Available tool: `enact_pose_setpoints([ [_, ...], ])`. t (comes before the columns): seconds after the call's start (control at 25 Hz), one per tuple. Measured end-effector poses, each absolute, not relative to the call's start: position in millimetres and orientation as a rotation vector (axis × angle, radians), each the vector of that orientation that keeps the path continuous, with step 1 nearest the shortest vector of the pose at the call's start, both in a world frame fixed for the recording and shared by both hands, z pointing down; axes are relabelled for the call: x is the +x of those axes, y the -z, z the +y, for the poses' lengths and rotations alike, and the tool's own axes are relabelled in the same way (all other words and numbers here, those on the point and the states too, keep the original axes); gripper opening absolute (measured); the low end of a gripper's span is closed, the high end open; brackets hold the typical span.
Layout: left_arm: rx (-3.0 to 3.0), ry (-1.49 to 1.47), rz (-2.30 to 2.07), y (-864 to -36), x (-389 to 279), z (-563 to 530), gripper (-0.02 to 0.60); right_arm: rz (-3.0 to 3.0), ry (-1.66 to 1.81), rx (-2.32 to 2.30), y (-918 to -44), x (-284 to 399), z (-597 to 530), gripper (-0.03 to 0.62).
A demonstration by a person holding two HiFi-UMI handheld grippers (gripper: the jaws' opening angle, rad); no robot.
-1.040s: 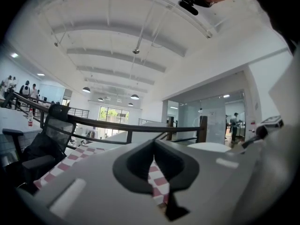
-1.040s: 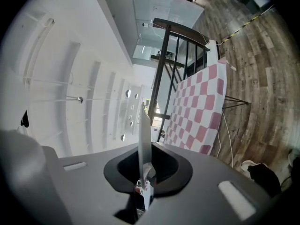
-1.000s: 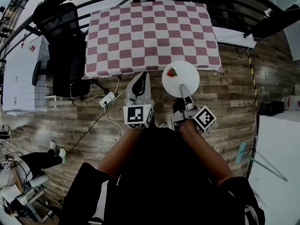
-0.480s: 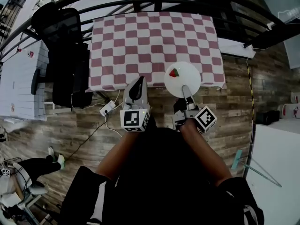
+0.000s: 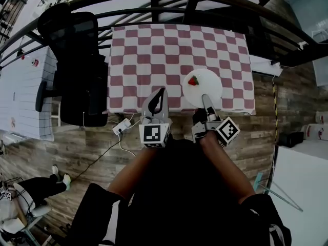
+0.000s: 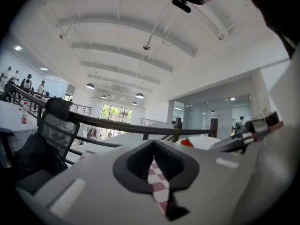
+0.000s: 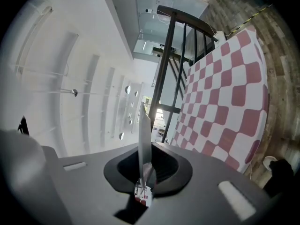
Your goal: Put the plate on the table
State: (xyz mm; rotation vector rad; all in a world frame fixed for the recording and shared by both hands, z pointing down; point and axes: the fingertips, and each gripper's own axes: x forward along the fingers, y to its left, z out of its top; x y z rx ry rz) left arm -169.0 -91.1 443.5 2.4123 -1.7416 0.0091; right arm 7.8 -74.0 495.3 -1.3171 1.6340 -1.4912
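two grippers are out front: the right gripper (image 5: 205,99) is clamped on the near rim of the white plate (image 5: 203,87), which bears a small red piece (image 5: 193,80) and sits over the near right part of the checkered table (image 5: 154,50), while the left gripper (image 5: 161,92) has its jaws together on nothing.

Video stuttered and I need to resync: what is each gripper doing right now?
Left gripper: closed, holding nothing.
Right gripper: closed on the near rim of the white plate.
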Motion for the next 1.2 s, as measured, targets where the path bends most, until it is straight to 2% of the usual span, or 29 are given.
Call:
enact_pose_setpoints([
  [0.6,2.373,-0.051,-1.749,-477.9,-217.8,-129.1,0.009,1.631,1.53,-1.339,-511.9,-29.9,-114.4,0.018],
  [0.88,2.456,-0.065,-1.789,-453.6,-215.1,-138.3,0.009,1.577,1.594,-1.264,-515.8,-39.9,-116.6,0.018],
  [1.2,2.423,-0.093,-1.749,-466.3,-198.4,-138.1,0.009,1.545,1.587,-1.183,-504.2,-36.6,-144.0,0.018],
])
